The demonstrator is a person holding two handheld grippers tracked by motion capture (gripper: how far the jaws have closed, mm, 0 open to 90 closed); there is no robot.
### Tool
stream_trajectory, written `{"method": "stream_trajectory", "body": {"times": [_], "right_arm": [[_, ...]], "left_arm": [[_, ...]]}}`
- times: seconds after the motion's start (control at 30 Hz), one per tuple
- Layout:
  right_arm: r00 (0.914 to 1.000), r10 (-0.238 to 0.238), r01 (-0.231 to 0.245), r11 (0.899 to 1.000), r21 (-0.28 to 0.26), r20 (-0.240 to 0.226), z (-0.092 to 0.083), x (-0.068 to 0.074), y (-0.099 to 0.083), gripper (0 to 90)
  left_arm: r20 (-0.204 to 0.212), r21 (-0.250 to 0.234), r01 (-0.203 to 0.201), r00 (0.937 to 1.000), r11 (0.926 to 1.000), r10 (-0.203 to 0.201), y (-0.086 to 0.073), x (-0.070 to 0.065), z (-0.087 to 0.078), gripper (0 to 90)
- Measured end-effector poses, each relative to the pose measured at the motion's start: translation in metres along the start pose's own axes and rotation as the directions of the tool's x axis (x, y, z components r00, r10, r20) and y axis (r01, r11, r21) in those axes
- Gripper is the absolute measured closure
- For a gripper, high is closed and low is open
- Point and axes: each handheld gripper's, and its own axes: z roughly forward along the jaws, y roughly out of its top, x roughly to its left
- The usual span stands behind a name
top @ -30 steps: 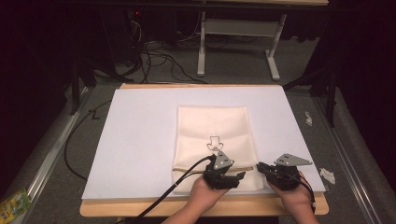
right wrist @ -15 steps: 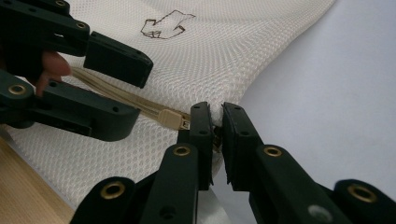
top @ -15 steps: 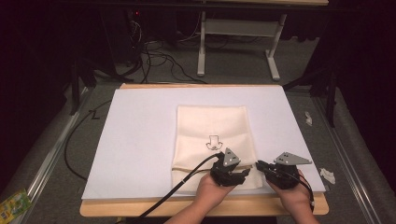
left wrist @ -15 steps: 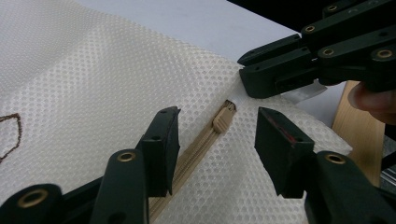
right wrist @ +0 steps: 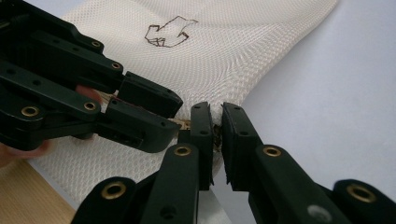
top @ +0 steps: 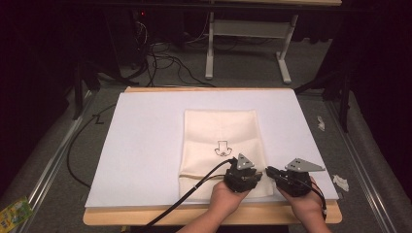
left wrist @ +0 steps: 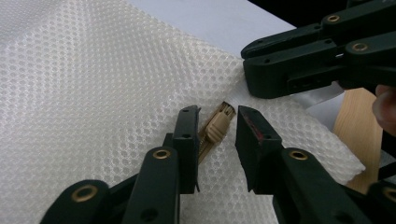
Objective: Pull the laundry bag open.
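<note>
In the high view, the mesh bag (top: 221, 145) lies at the middle of the white sheet (top: 141, 141) on the counter (top: 160, 217). Your left gripper (top: 244, 171) sits on the bag's near right corner, at about 5 o'clock from the printed mark (top: 223, 148); your right gripper (top: 272, 172) is just beside it at 3 o'clock.

In the left gripper view, your jaws have just been closing and stand a little apart around the tan zipper pull (left wrist: 217, 126), not yet pressing it.

In the right gripper view, your jaws are nearly closed, pinching the bag's corner (right wrist: 212, 133), with the left gripper at 9 o'clock.
</note>
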Motion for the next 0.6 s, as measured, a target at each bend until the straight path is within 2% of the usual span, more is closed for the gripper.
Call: {"method": "stream_trajectory", "body": {"times": [0.27,0.4,0.53,0.6], "right_arm": [[0.9998,-0.018,0.018,1.000,-0.001,-0.001,-0.0006,0.0011,-0.0001,84.9],[0.9999,-0.016,0.016,1.000,-0.004,-0.002,-0.0006,0.0008,-0.0002,84.9],[0.9997,-0.023,0.023,1.000,-0.004,0.004,-0.0006,0.0000,-0.0001,84.9],[0.9998,-0.020,0.020,1.000,-0.008,0.005,-0.0008,-0.0007,-0.0002,84.9]], "left_arm": [[0.011,-0.051,0.046,0.9989,0.9976,-0.046,-0.0076,-0.0013,0.0003,78.4],[0.007,-0.067,0.048,0.9988,0.9966,-0.048,-0.0083,-0.0028,-0.0029,80.3],[0.022,-0.074,0.059,0.9981,0.9955,-0.058,-0.0086,-0.0049,-0.0064,77.3],[0.009,-0.065,0.048,0.9988,0.9967,-0.048,-0.0098,-0.0066,-0.0079,73.5]]}}
